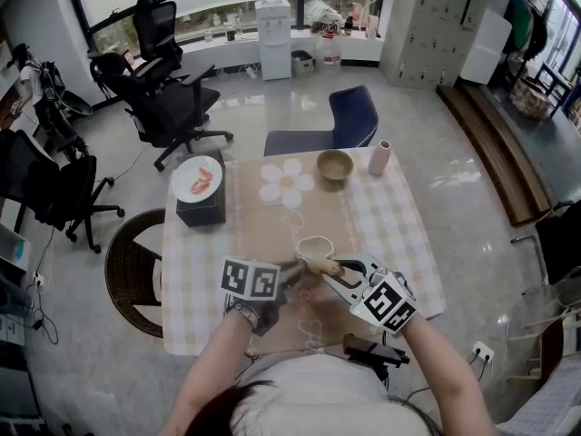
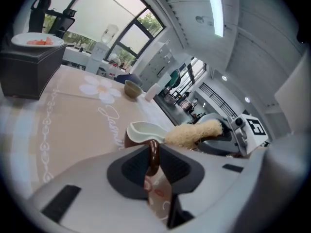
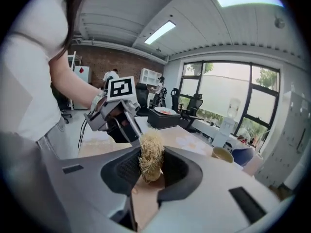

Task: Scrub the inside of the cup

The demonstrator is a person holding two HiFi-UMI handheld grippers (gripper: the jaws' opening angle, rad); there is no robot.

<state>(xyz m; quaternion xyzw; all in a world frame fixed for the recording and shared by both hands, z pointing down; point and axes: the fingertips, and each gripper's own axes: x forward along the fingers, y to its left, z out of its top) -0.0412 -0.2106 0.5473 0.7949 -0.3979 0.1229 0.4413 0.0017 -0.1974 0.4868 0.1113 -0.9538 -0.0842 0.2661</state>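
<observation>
A cup [image 1: 315, 246], white inside and brown outside, is over the beige runner near the table's front. My left gripper [image 1: 295, 273] is shut on its brown handle [image 2: 153, 155], and the left gripper view shows the cup's rim [image 2: 146, 130] just beyond the jaws. My right gripper [image 1: 340, 271] is shut on a tan loofah scrubber [image 1: 322, 264]. In the left gripper view the scrubber [image 2: 194, 134] reaches in from the right and its tip meets the cup's rim. The right gripper view has the scrubber [image 3: 151, 154] between the jaws, which hides the cup; the left gripper's marker cube [image 3: 120, 89] shows beyond.
An olive bowl [image 1: 334, 164] and a pink tumbler [image 1: 379, 157] stand at the table's far end. A black box [image 1: 201, 205] at the far left carries a plate [image 1: 197, 177] of food. A blue chair [image 1: 340, 121] is behind the table and a wicker chair [image 1: 136, 271] is to its left.
</observation>
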